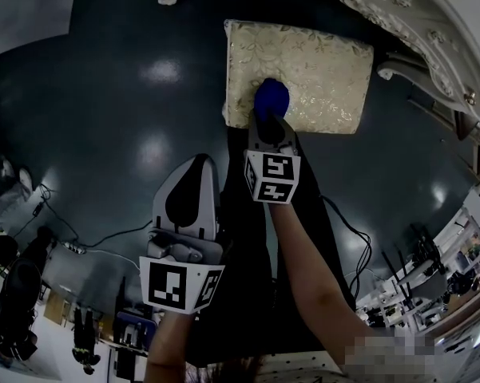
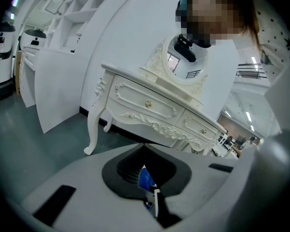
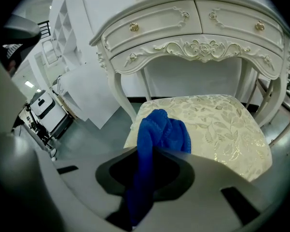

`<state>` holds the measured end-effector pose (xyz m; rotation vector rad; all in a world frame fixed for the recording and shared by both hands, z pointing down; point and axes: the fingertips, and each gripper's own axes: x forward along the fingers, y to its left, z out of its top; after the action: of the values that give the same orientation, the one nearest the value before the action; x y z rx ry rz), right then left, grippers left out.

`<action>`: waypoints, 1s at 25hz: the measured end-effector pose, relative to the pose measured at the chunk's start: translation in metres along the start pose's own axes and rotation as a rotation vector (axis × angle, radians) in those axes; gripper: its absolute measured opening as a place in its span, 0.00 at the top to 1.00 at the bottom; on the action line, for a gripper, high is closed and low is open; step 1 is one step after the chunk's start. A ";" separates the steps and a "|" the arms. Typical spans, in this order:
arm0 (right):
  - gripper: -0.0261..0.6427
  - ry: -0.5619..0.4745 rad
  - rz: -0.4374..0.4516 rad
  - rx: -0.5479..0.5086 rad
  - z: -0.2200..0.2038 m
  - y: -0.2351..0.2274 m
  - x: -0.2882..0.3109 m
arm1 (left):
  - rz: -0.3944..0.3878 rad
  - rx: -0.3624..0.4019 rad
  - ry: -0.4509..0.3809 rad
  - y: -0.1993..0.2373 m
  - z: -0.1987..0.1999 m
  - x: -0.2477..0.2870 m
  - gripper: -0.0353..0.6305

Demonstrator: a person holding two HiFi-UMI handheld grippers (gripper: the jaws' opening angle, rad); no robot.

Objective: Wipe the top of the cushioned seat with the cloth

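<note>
head view: right gripper [image 1: 269, 120] clamps cloth [image 1: 271, 98]

White carved dressing table [image 3: 198, 37], brass knobs; dark glossy floor [image 1: 128, 94]; white panels [image 2: 60, 83] standing beside table.

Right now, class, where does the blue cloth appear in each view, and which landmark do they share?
Head view: upper centre, the blue cloth at the right gripper's tip, over the cushioned seat's near-left corner.
Left gripper view: not in it; a blue scrap at its jaws is unidentifiable.
Right gripper view: centre, bunched between the jaws, over the seat's front-left part.
Shared landmark: the white dressing table.
</note>
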<state>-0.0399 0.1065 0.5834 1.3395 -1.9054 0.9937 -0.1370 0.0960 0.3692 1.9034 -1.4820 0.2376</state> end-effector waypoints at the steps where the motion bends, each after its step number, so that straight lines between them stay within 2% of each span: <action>1: 0.84 0.000 0.009 -0.001 0.000 0.003 0.001 | 0.002 -0.001 0.000 0.001 0.000 0.000 0.95; 25: 0.84 0.011 0.137 -0.035 0.002 0.062 0.018 | 0.038 -0.020 -0.012 0.011 0.004 -0.005 0.95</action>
<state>-0.1045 0.1086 0.5819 1.1948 -2.0193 1.0267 -0.1498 0.0963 0.3683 1.8659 -1.5241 0.2283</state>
